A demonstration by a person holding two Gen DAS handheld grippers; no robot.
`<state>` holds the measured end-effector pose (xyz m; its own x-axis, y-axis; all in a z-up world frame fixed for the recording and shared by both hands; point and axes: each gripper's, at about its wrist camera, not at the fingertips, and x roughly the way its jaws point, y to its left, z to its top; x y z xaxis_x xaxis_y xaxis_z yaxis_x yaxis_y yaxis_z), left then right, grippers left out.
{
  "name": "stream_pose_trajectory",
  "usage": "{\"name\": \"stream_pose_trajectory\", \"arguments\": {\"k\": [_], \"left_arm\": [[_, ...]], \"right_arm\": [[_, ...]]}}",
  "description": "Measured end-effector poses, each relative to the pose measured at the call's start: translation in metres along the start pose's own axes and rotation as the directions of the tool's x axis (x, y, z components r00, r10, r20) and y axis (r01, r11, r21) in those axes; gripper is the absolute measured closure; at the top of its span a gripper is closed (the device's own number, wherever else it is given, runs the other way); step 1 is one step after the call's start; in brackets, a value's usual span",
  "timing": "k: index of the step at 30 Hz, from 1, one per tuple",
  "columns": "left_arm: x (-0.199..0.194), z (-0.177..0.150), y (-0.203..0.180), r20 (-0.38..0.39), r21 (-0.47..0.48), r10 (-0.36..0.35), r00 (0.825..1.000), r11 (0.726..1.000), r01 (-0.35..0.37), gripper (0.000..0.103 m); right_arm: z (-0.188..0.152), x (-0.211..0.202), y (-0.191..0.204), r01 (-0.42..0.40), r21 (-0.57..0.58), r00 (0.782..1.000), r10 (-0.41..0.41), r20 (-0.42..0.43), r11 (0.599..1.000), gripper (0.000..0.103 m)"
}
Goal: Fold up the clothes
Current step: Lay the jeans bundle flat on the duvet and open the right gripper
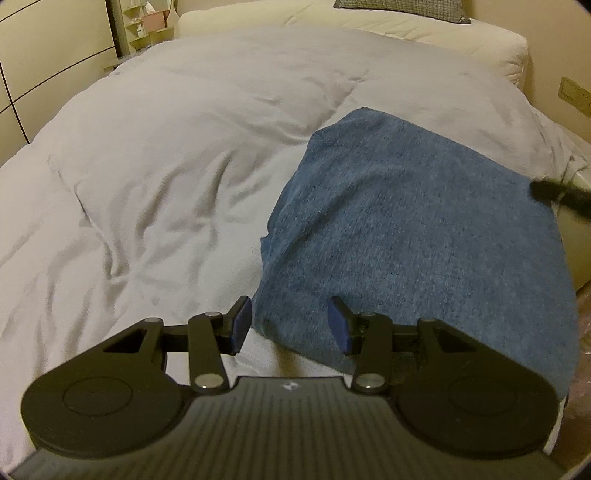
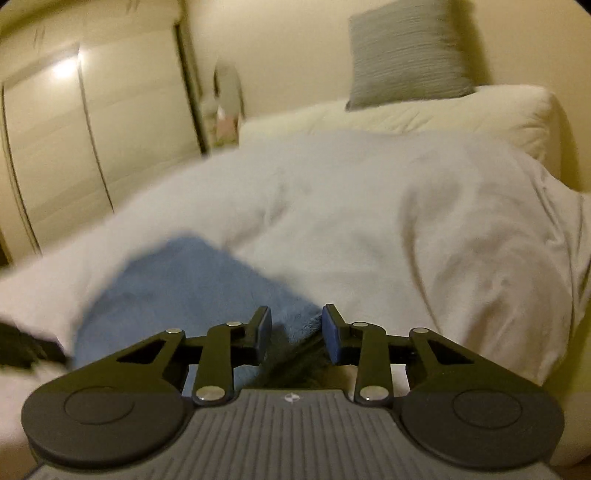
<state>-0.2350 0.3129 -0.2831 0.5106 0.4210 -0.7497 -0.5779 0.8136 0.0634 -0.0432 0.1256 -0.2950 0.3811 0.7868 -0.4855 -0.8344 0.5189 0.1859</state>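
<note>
A blue knitted garment (image 1: 417, 236) lies folded flat on the white duvet (image 1: 166, 158), at the bed's near right side. My left gripper (image 1: 290, 325) is open, its blue pads straddling the garment's near left corner without gripping it. In the right wrist view the same garment (image 2: 192, 291) shows blurred at lower left. My right gripper (image 2: 295, 332) is open over the garment's near right corner, with cloth lying between the pads. The right gripper's dark tip (image 1: 554, 192) shows at the garment's right edge in the left wrist view.
A cream mattress end (image 1: 369, 26) and a grey pillow (image 2: 406, 51) lie at the far end of the bed. Wardrobe doors (image 2: 74, 147) stand to the left. A wall socket (image 1: 574, 94) is on the right. The duvet's left half is bare.
</note>
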Motion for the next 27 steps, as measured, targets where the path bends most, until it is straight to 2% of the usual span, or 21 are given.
{"name": "stream_pose_trajectory", "arguments": {"k": [4,5,9,11,18,20,25,27], "left_arm": [[-0.006,0.003,0.0,-0.013,0.009,0.001,1.0,1.0,-0.001,0.06],[-0.011,0.005,-0.001,-0.003,0.017,0.005,1.0,1.0,-0.005,0.068],[-0.037,0.023,-0.006,0.1,0.054,-0.022,0.995,0.998,0.017,0.07],[-0.038,0.031,-0.015,0.123,0.1,-0.033,0.992,0.995,0.02,0.07],[0.016,0.026,-0.025,0.028,0.148,-0.047,0.999,0.988,0.043,0.071],[0.019,0.029,-0.028,0.019,0.171,-0.043,0.999,0.985,0.039,0.074],[0.004,0.063,-0.027,0.116,0.195,-0.074,0.991,0.98,0.05,0.076],[0.011,0.077,-0.029,0.128,0.192,-0.07,0.989,0.98,0.044,0.077]], "right_arm": [[0.005,0.006,-0.004,0.013,-0.008,0.997,-0.013,-0.073,1.0,0.068],[0.008,0.001,-0.003,0.023,-0.013,0.997,-0.024,-0.08,1.0,0.068],[0.022,-0.004,0.006,0.043,-0.037,0.998,-0.045,-0.053,0.998,0.067],[0.026,-0.006,0.008,0.043,-0.033,0.998,-0.044,-0.045,0.999,0.067],[0.018,0.02,0.003,0.062,-0.062,0.989,-0.07,-0.128,0.996,0.067],[0.021,0.022,0.0,0.066,-0.057,0.988,-0.074,-0.136,0.996,0.066],[0.037,-0.003,0.003,0.059,-0.045,0.998,-0.06,-0.035,0.997,0.067],[0.037,-0.001,0.007,0.047,-0.064,0.998,-0.048,-0.029,0.997,0.067]]}}
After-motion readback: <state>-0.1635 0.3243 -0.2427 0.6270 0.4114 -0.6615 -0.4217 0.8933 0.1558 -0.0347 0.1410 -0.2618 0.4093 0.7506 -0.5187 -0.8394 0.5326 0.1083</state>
